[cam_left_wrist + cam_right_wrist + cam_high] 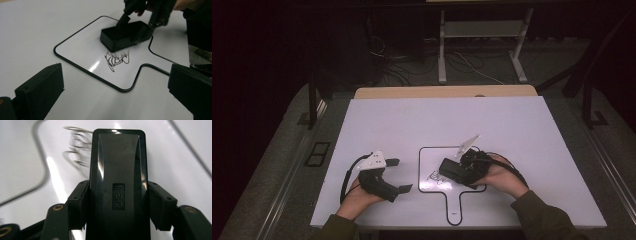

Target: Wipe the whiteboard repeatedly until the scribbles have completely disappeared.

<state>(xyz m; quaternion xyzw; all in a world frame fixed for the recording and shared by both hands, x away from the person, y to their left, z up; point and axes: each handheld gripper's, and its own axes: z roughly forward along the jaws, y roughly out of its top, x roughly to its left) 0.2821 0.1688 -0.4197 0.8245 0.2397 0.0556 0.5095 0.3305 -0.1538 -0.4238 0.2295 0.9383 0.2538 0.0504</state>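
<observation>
Since the scribble (117,58) sits right by it, the right claw (455,172) clamps the eraser (125,35) flat on the board (82,42), presumably to wipe. Left claw (398,175) rests wide open, empty, on the worktop (412,120).

- White sheet (412,120) covers the table; matte, with a soft glare in the left gripper view (30,30).
- Pale wooden edge (442,92) shows along the far side of the sheet, just beyond it.
- Grey carpeted floor (277,165) surrounds the table on the left, right and far sides.
- White metal frame (442,50) stands on the floor far behind the table, with two upright legs and a crossbar.
- Loose cables (472,65) lie tangled on the floor around the frame's feet.
- Black upright post (312,100) stands at the far-left corner, and a black stand (587,100) at the far-right.
- Small black two-cell rectangle (317,154) lies flat on the floor, left of the table.
- Background beyond the floor is dark; no detail is legible.
</observation>
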